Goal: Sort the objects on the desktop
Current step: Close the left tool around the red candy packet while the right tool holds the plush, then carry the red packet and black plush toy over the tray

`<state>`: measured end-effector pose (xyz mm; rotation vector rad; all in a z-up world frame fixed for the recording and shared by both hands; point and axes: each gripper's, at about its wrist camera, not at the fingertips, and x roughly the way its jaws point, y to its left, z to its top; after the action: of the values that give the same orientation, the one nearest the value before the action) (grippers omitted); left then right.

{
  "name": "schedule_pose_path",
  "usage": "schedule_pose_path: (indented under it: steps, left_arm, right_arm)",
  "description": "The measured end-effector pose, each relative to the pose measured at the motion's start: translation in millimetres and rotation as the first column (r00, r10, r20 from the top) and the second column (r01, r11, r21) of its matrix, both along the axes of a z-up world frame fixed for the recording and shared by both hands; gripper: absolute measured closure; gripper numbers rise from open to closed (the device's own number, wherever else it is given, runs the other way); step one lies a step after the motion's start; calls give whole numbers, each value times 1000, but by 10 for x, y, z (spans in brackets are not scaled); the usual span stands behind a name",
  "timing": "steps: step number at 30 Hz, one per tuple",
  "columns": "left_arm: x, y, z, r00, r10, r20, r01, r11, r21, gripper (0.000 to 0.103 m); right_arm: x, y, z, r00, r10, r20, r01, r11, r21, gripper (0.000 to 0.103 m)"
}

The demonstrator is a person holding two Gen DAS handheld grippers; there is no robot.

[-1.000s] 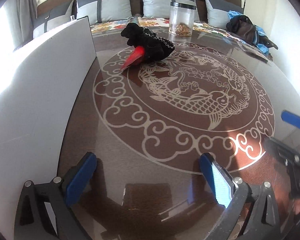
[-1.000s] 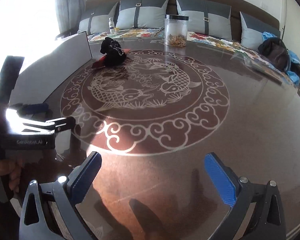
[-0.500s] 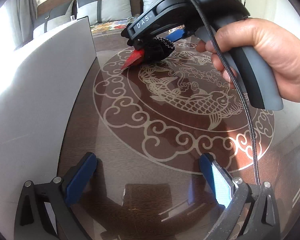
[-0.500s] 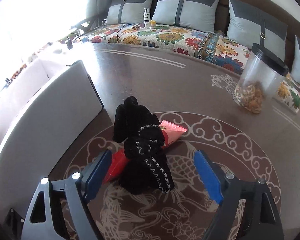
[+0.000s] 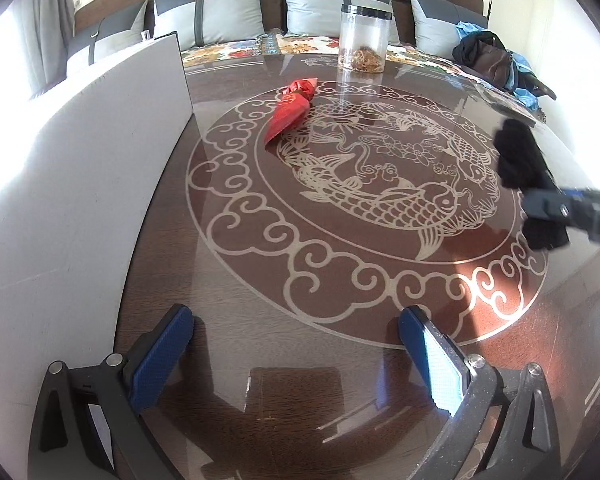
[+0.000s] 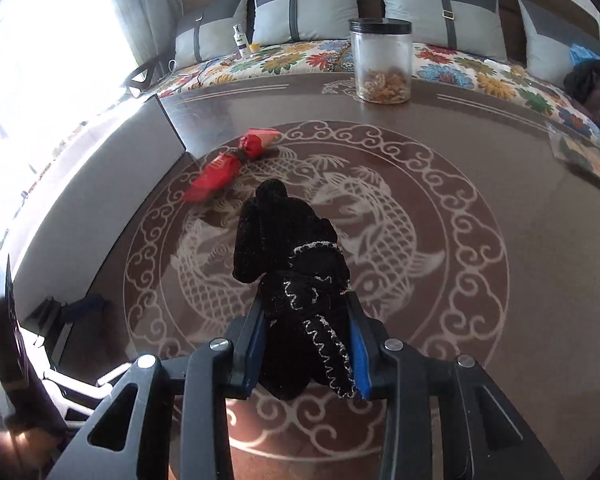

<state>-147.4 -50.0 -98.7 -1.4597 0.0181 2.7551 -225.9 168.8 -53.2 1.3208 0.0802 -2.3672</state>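
A black velvet fabric piece (image 6: 288, 256) with white stitching is held off the table by my right gripper (image 6: 306, 336). Its jaws are closing, and the blue pads press the fabric from both sides. In the left wrist view the same black fabric (image 5: 520, 160) hangs at the far right, with the right gripper (image 5: 548, 208) around it. A red foil packet (image 5: 290, 110) lies alone on the patterned brown table (image 5: 340, 280); it also shows as the red packet (image 6: 224, 172) beyond the fabric. My left gripper (image 5: 296, 356) stands open low over the table's near edge, with nothing between its fingers.
A white board (image 5: 80, 184) stands upright along the table's left side. A clear jar (image 5: 364, 40) with a black lid holds brown bits at the far edge. Behind it is a sofa with grey cushions, a small bottle (image 6: 241, 40) and dark clothes (image 5: 488, 56).
My right gripper reached the black fabric, closed on it, and carried it off the red packet toward the table's right side. The left gripper stayed still.
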Motion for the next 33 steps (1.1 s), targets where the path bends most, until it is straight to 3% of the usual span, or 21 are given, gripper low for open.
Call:
schedule_pose_path:
  steps: [3, 9, 13, 16, 19, 25, 26, 27, 29, 30, 33]
  left_arm:
    - [-9, 4, 1, 1000, 1, 0, -1, 1000, 0, 0]
    - [-128, 32, 9, 999, -28, 32, 28, 1000, -2, 0]
    - [-730, 57, 27, 991, -56, 121, 58, 998, -11, 0]
    - [-1206, -18, 44, 992, -19, 126, 24, 999, -37, 0]
    - [-1617, -69, 26, 991, -1, 134, 2, 1000, -8, 0]
    - [-2071, 11, 19, 993, -11, 116, 11, 1000, -7, 0]
    - [-2089, 34, 18, 993, -27, 111, 28, 1000, -8, 3]
    - [-2069, 50, 48, 995, -45, 85, 45, 999, -7, 13]
    - [-2033, 69, 121, 997, -58, 48, 58, 998, -10, 75]
    - [-2024, 69, 131, 997, -54, 52, 54, 999, -3, 80]
    - [-1875, 59, 145, 998, -32, 52, 32, 999, 15, 82]
  right_arm:
    - [439, 334, -120, 998, -67, -17, 68, 994, 83, 66]
    - [844, 652, -228, 984, -156, -85, 161, 985, 60, 66]
    - [834, 631, -255, 987, -134, -92, 139, 989, 54, 64]
    - [812, 661, -266, 987, -135, -90, 138, 990, 21, 64]
    - [809, 691, -267, 987, -139, -81, 139, 990, -6, 64]
    - [780, 700, -262, 988, -143, -65, 141, 990, -24, 64]
    - [770, 708, -261, 988, -143, -62, 141, 990, -29, 64]
    - [761, 721, -261, 988, -145, -60, 144, 989, -31, 64]
    - [751, 745, -260, 986, -154, -57, 152, 988, -32, 64]
    - [740, 764, -257, 985, -161, -54, 159, 987, -33, 64]
    - [741, 811, -251, 983, -178, -46, 176, 984, -40, 64]
